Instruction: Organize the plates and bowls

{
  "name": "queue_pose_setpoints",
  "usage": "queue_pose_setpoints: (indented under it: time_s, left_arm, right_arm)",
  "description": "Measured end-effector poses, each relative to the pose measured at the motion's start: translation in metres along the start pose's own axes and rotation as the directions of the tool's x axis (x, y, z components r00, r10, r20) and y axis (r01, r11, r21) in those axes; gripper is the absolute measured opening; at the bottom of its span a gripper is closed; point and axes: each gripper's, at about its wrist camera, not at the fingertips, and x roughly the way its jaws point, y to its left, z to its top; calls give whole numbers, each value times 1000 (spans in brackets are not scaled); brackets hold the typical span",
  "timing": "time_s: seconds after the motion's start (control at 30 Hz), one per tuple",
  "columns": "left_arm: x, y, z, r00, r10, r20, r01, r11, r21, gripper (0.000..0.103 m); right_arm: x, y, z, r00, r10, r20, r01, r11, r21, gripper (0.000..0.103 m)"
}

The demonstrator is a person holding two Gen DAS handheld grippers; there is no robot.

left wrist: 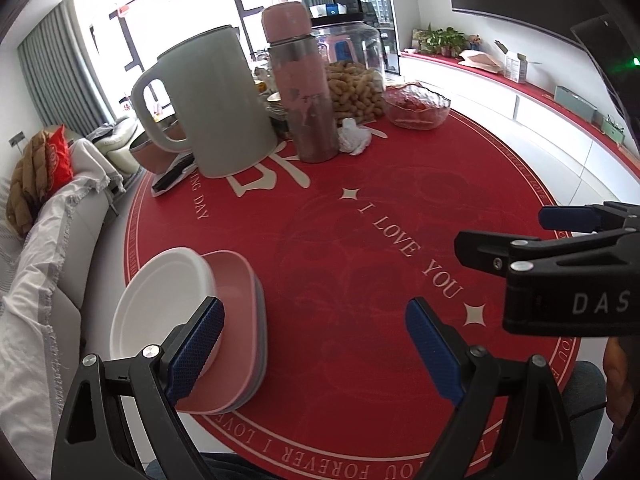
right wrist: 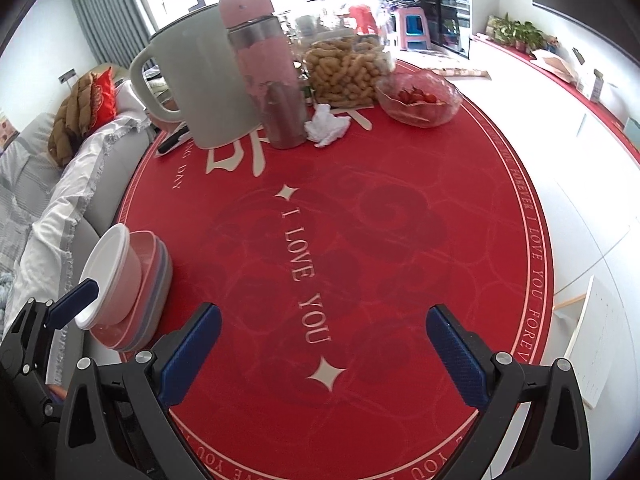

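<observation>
A white bowl (left wrist: 160, 300) sits in a pink bowl (left wrist: 236, 280) on a stack of pink and grey plates (left wrist: 256, 364) at the near left edge of the round red table (left wrist: 360, 240). My left gripper (left wrist: 316, 340) is open and empty, its left finger just over the stack's near side. The stack also shows in the right wrist view (right wrist: 136, 280), with the left gripper's fingertip (right wrist: 76, 300) over the white bowl. My right gripper (right wrist: 324, 352) is open and empty above the bare red cloth, to the right of the stack; it also shows in the left wrist view (left wrist: 520, 232).
At the table's far side stand a grey-green kettle (left wrist: 216, 104), a pink flask (left wrist: 304, 88), a jar of peanuts (left wrist: 352, 76), a crumpled tissue (left wrist: 356, 136) and a glass bowl of red fruit (left wrist: 416, 104). A sofa (left wrist: 48, 260) lies left of the table.
</observation>
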Motion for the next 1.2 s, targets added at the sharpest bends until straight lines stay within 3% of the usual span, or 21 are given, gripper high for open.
queue_pose_setpoints:
  time_s: [0.93, 1.1, 1.2]
  left_arm:
    - [25, -61, 12, 997, -32, -65, 35, 998, 52, 94]
    - [24, -71, 16, 1000, -19, -18, 20, 997, 77, 94]
    - [24, -77, 20, 999, -47, -11, 47, 996, 78, 94]
  right_arm:
    - [18, -67, -12, 999, 27, -25, -24, 994, 106, 103]
    - [19, -79, -11, 999, 20, -27, -17, 992, 127, 103]
    - [22, -88, -10, 999, 12, -32, -8, 990, 141, 103]
